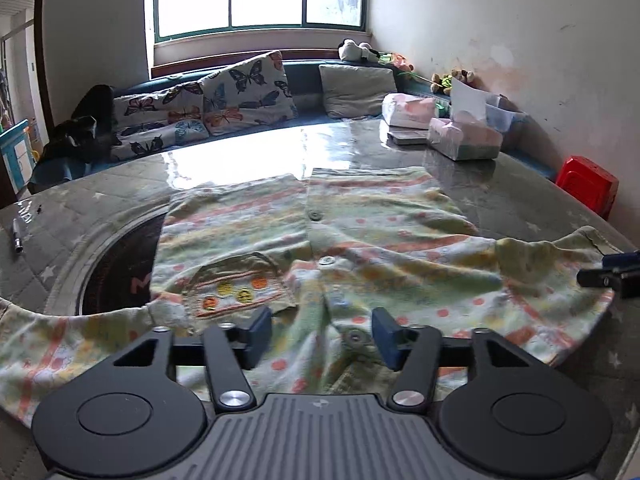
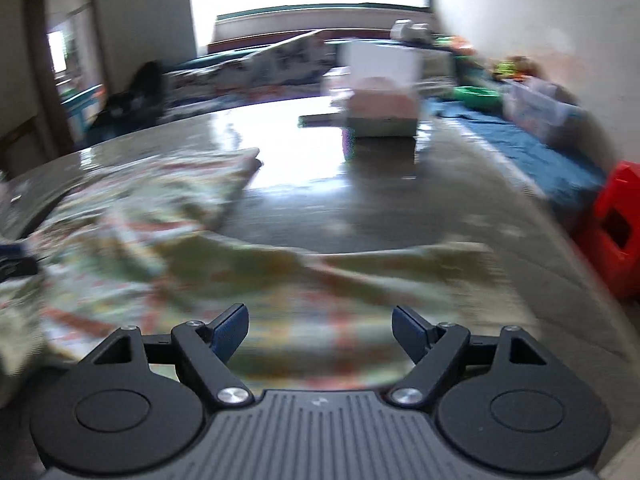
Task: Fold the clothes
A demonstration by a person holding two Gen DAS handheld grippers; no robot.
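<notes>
A pale green child's shirt (image 1: 320, 240) with coloured stripes, dots, buttons and a chest pocket lies spread face up on the glossy table (image 1: 240, 156). My left gripper (image 1: 322, 338) is open just above its collar, with nothing between the fingers. My right gripper (image 2: 320, 334) is open over the shirt's right sleeve (image 2: 340, 280); that view is motion-blurred. The right gripper's fingertips (image 1: 612, 272) also show at the right edge of the left wrist view, by the sleeve cuff.
Tissue packs and boxes (image 1: 460, 136) stand at the table's far right. A pen (image 1: 17, 236) lies at the left. A dark round inset (image 1: 120, 264) lies under the shirt's left side. A red stool (image 1: 588, 184) stands beside the table. A cushioned bench (image 1: 240, 96) runs behind.
</notes>
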